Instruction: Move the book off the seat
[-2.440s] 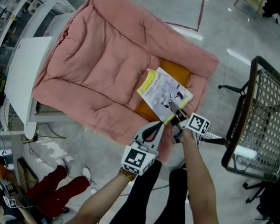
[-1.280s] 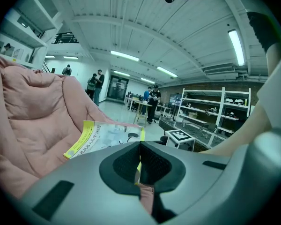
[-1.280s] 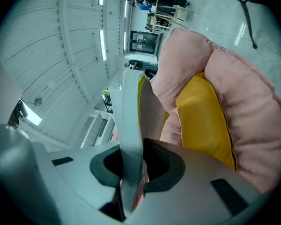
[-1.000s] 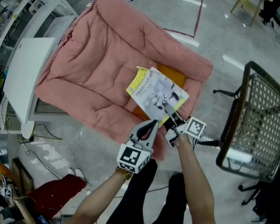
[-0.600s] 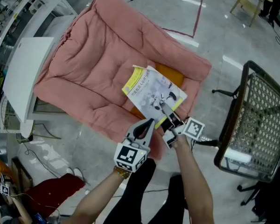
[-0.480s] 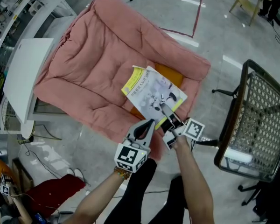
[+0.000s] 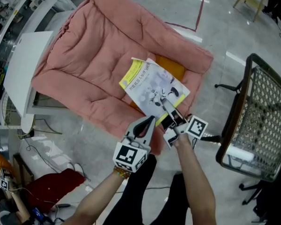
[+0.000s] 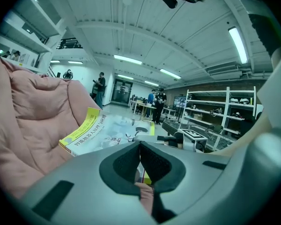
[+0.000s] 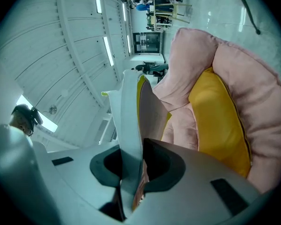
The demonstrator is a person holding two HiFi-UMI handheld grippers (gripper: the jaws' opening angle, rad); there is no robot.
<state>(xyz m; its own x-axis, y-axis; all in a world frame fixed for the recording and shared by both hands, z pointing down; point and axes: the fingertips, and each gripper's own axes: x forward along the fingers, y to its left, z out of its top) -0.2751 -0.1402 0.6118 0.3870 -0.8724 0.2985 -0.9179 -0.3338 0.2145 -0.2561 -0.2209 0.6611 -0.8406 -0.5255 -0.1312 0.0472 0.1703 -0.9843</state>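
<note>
A thin book (image 7: 147,86) with a white cover and a yellow spine is held tilted above the pink padded seat (image 7: 93,46), over a yellow cushion (image 7: 173,68). My right gripper (image 7: 165,106) is shut on the book's near edge. In the right gripper view the book (image 9: 130,121) stands edge-on between the pads, with the yellow cushion (image 9: 220,121) beyond. My left gripper (image 7: 149,123) hangs just left of the right one, below the book, shut on nothing. Its own view shows the book (image 8: 100,134) ahead and the pink seat (image 8: 33,111) to the left.
A mesh office chair (image 7: 264,121) stands close on the right. A white board (image 7: 23,74) lies beside the seat on the left. Red fabric (image 7: 51,186) lies on the grey floor at lower left. The person's legs are directly below the grippers.
The right gripper has raised the book's near edge a little, so the book sits higher over the seat. The left gripper has stayed about where it was.
</note>
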